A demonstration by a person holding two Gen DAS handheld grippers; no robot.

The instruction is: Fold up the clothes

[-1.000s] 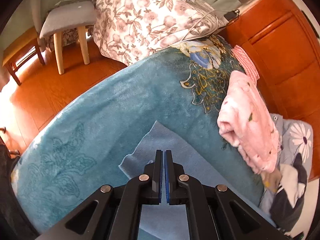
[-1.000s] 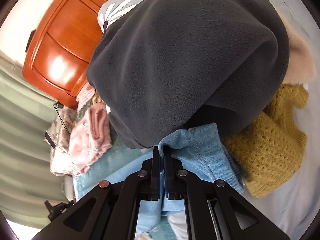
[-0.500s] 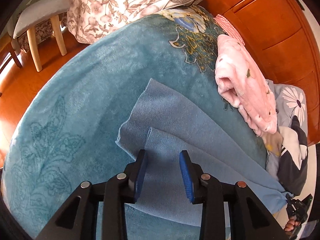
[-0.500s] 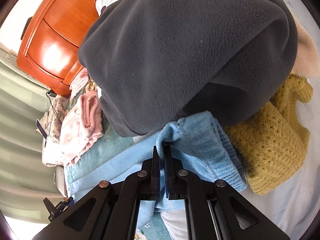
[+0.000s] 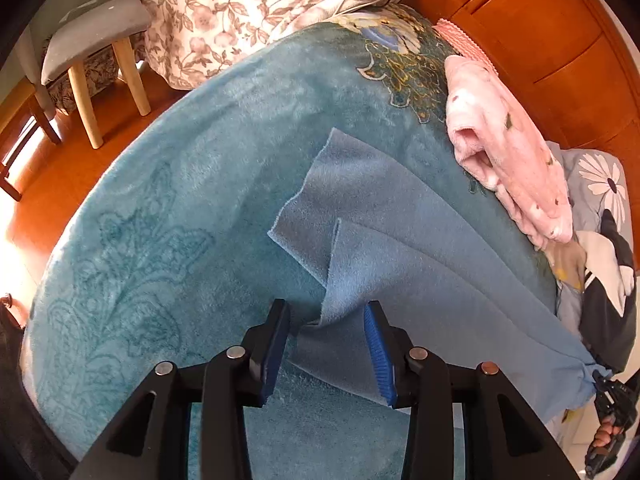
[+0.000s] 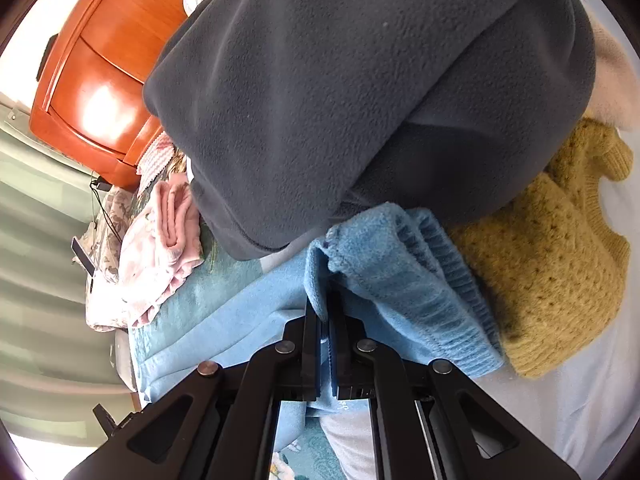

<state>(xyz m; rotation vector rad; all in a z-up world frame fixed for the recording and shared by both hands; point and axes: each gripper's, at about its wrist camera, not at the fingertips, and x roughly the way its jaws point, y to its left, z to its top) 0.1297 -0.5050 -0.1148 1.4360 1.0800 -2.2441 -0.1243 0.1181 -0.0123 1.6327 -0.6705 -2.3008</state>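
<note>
A light blue garment (image 5: 404, 240) is spread across a teal blanket (image 5: 168, 216) on the bed, one corner folded back over itself. The left gripper (image 5: 328, 336) is held low over that corner; its jaws have just been opening and are now released, with the raised fold of cloth standing between the blue pads (image 5: 376, 344) but not pressed by them. The far end of the garment is seen bunched at the lower right of the left view, pinched there by the right gripper (image 6: 325, 312). In the right view those jaws are clenched on the garment's ribbed hem.

The hem is crowded by a pile: a dark grey fleece (image 6: 360, 92) is heaped right behind it and overhangs it, a mustard knitted sweater (image 6: 552, 272) is pressed against its right side, and a pale pinkish item (image 6: 616, 80) is glimpsed at the far edge, possibly another sweater. A folded pink garment (image 5: 508, 152) is lying near the wooden headboard (image 5: 560, 40), just beside the blue cloth's upper edge. A floral quilt (image 5: 240, 12) and a grey stool (image 5: 92, 36) are seen beyond the bed.
</note>
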